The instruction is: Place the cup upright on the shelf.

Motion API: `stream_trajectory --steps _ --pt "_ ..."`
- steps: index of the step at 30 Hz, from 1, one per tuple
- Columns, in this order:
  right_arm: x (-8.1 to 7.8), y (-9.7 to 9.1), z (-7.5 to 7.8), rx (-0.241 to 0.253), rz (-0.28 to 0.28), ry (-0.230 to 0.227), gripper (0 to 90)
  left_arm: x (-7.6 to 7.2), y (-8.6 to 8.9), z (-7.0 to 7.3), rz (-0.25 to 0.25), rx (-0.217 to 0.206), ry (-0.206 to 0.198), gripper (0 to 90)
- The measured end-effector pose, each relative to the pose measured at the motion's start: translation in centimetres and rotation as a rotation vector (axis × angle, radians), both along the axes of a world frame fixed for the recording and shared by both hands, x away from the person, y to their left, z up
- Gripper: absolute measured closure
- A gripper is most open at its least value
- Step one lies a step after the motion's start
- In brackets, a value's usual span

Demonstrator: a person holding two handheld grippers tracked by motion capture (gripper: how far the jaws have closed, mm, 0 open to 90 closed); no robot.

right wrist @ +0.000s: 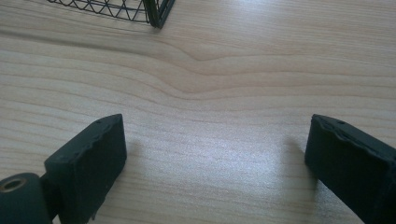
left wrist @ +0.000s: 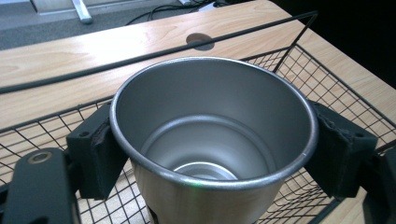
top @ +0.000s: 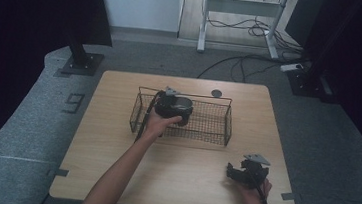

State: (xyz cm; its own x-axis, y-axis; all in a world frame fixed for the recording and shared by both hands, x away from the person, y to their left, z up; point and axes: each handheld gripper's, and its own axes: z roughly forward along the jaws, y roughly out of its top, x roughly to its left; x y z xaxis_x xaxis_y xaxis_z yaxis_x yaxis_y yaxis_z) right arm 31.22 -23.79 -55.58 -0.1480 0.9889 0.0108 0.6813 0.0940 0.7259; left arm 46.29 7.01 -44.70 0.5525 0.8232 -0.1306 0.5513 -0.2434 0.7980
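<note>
The left gripper [left wrist: 210, 144] clamps the shiny tapered steel cup [left wrist: 212, 135] inside the black wire basket [top: 219, 131], toward its 10 o'clock corner. Lower it upright; it is probably not seated yet, so release afterwards. The right gripper [right wrist: 215, 154] rests spread and empty at the light wooden table's [top: 177, 177] 5 o'clock.

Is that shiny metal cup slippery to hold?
Probably a bit: the metal cup looks smooth and polished, and the left gripper pinches only its sides. Thin walls, nothing inside: likely light. Wider at the rim, so it might tip.
</note>
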Motion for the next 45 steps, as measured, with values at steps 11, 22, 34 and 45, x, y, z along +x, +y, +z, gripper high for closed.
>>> stream_trajectory --steps 11,22,34,45 --pt "0.0 0.0 0.0 0.001 0.000 -0.001 5.3 0.9 0.1 -1.4 0.017 0.013 0.034 16.9" --pt "0.0 0.0 0.0 0.000 0.000 0.000 5.3 1.8 -0.2 -3.0 0.031 0.045 0.077 16.8" --pt "0.0 0.0 0.0 0.000 0.000 0.000 5.3 2.0 -0.2 -3.6 0.048 0.068 0.100 16.5" --pt "0.0 0.0 0.0 0.000 0.000 0.000 5.3 2.2 -0.3 -3.6 0.043 0.104 0.143 15.2"
